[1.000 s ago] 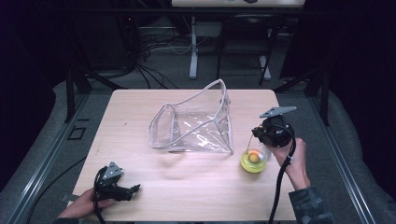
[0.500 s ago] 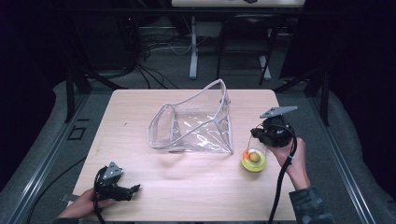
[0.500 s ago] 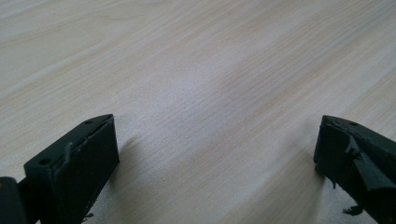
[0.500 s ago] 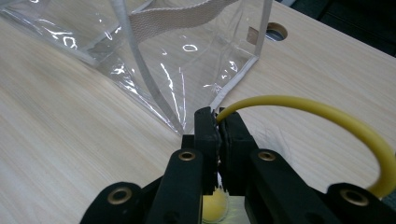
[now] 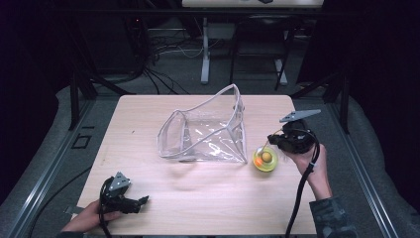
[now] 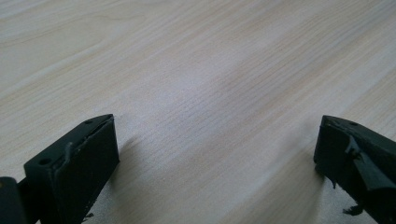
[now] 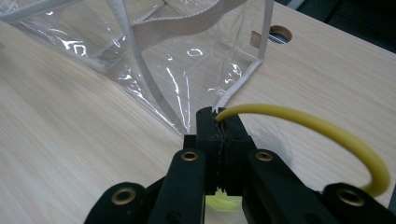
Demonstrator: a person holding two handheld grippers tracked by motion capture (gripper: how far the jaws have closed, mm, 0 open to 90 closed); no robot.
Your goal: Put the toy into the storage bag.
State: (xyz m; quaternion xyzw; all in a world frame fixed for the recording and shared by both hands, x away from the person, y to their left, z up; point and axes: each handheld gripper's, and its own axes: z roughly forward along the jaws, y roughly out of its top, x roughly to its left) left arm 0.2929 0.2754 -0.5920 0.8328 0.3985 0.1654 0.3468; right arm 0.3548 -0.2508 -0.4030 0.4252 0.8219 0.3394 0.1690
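A pale wooden table (image 5: 148, 134) fills the middle of the frame — on it a clear plastic bag (image 5: 208, 131) with white trim, centre, and just beside its lower right corner a small yellow bowl (image 5: 265, 159) holding a ball.

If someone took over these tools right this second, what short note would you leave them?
Right hand-held gripper: shut on the rim of the yellow bowl, which sits on the table beside the clear bag; small round things lie in the bowl.
Left hand-held gripper: open, idle at the table's near edge.
Done: bowl gripped.
Left: probably getting the bowl into the bag.
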